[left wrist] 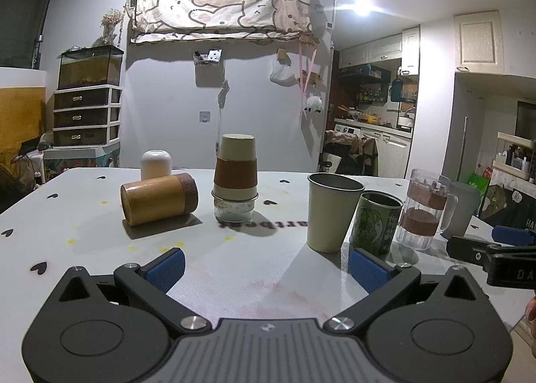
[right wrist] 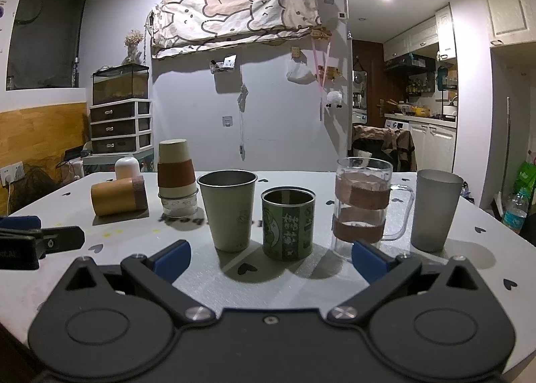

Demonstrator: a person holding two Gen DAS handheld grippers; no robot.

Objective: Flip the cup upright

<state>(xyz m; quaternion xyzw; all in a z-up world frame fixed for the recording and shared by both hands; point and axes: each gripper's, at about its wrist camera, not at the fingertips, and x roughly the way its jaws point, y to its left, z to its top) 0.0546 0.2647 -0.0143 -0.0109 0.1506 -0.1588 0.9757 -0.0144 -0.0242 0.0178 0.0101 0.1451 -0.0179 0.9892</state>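
A wooden cup [left wrist: 157,198] with a brown band lies on its side on the white table, left of centre; it also shows in the right wrist view [right wrist: 119,195]. A beige cup with a brown sleeve [left wrist: 235,165] stands upside down on a small glass cup [left wrist: 233,207]; the pair also shows in the right wrist view [right wrist: 176,168]. My left gripper [left wrist: 266,269] is open and empty, low over the table in front of them. My right gripper [right wrist: 269,257] is open and empty, in front of the upright cups.
Upright on the table: a beige metal cup [right wrist: 231,210], a green printed tin [right wrist: 288,224], a glass mug with brown bands [right wrist: 363,202] and a frosted grey tumbler [right wrist: 433,210]. A white rounded object [left wrist: 156,163] stands behind the wooden cup. The table's [left wrist: 258,285] right edge is near the tumbler.
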